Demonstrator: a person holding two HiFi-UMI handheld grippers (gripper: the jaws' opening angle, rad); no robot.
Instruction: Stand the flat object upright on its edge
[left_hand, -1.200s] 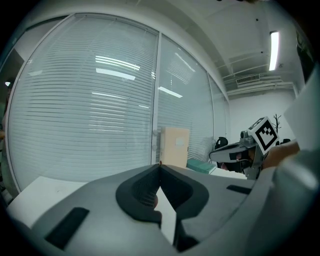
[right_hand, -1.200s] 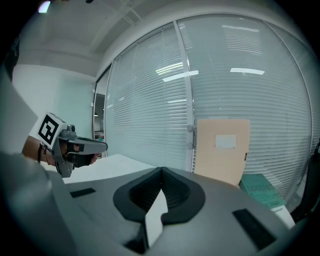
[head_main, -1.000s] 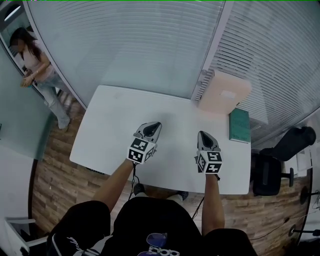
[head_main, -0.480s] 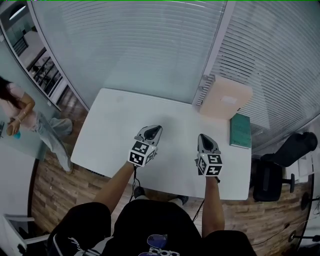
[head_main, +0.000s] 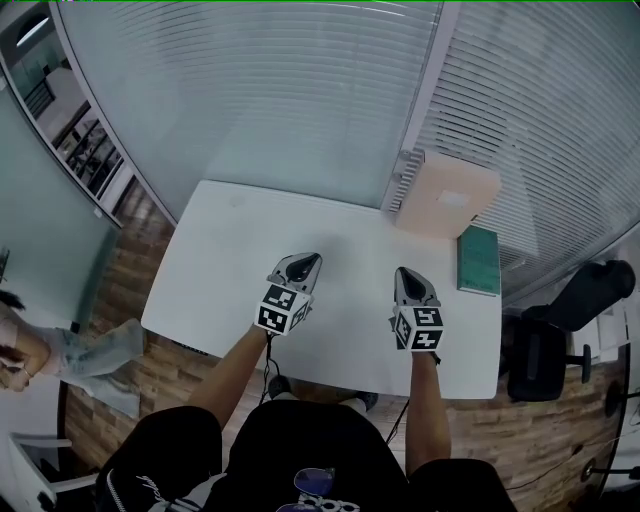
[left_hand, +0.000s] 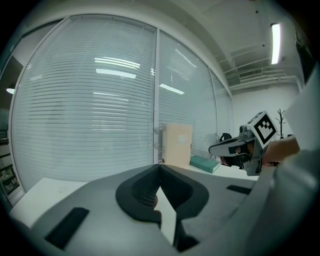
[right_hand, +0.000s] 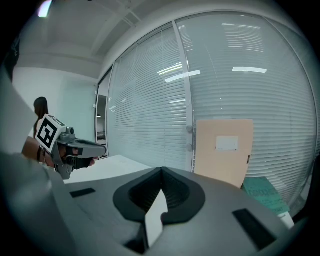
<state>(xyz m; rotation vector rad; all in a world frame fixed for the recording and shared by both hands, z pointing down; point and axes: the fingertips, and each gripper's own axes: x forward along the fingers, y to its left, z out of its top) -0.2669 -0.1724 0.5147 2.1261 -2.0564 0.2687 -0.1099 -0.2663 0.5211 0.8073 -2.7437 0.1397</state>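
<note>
Both closed and empty, the left hand-held gripper (head_main: 305, 262) and the right hand-held gripper (head_main: 408, 274) hover over the surface (head_main: 225, 250). Farther right, the green book (head_main: 479, 258) lies flat near the edge, beside a leaning board (head_main: 447, 195); a careless push could slide it off.

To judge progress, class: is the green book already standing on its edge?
No, the green book lies flat on the white table.

Table (head_main: 230, 250): white, smooth, matt;
Board (head_main: 447, 195): beige, matt, card-like;
Book (head_main: 479, 260): green, matt cover;
Floor (head_main: 110, 350): wood planks, dull
</note>
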